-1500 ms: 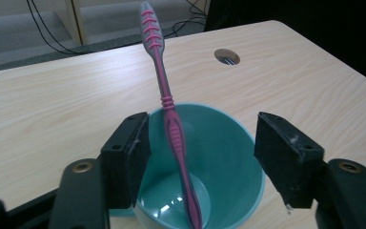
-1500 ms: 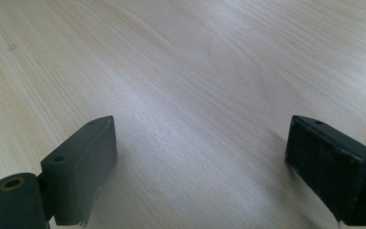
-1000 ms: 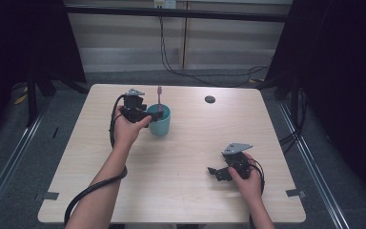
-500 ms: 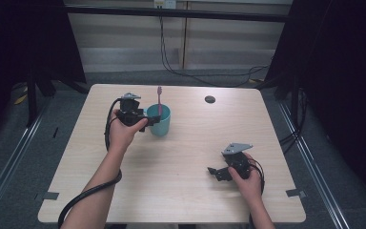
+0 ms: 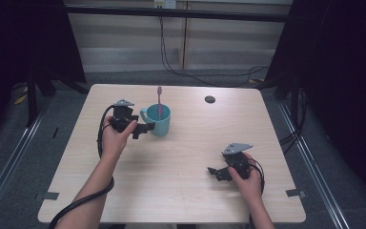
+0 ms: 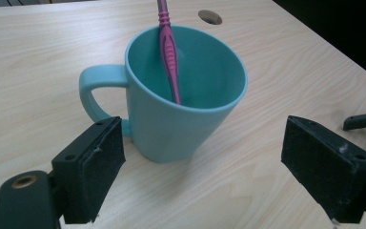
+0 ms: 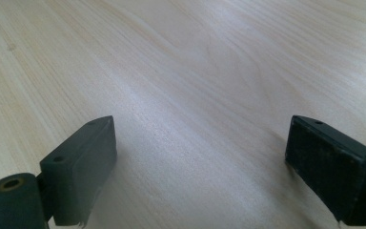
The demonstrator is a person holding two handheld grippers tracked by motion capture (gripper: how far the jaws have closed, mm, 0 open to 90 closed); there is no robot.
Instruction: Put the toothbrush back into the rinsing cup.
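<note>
A teal mug (image 5: 158, 121) stands upright on the table left of its middle, with its handle toward the left hand. In it leans a pink toothbrush (image 5: 159, 100), handle down. My left gripper (image 5: 143, 130) is just left of the mug and points at it. In the left gripper view the mug (image 6: 186, 114) and toothbrush (image 6: 169, 57) are just ahead of the wide-apart pads (image 6: 93, 171), untouched. The jaws have just been opening, with nothing gripped between them. My right gripper (image 5: 218, 172) rests low at the front right, open, over bare wood (image 7: 200, 162).
The light wooden table (image 5: 186, 200) has a small dark round hole (image 5: 210, 99) at the back right. Black cables trail from both grippers, the left one off the table's front edge. The floor around is dark, with frame legs at both sides.
My left gripper has drawn back a little to the left and lower, away from the mug's rim. Mug, toothbrush and right gripper have stayed where they were.
</note>
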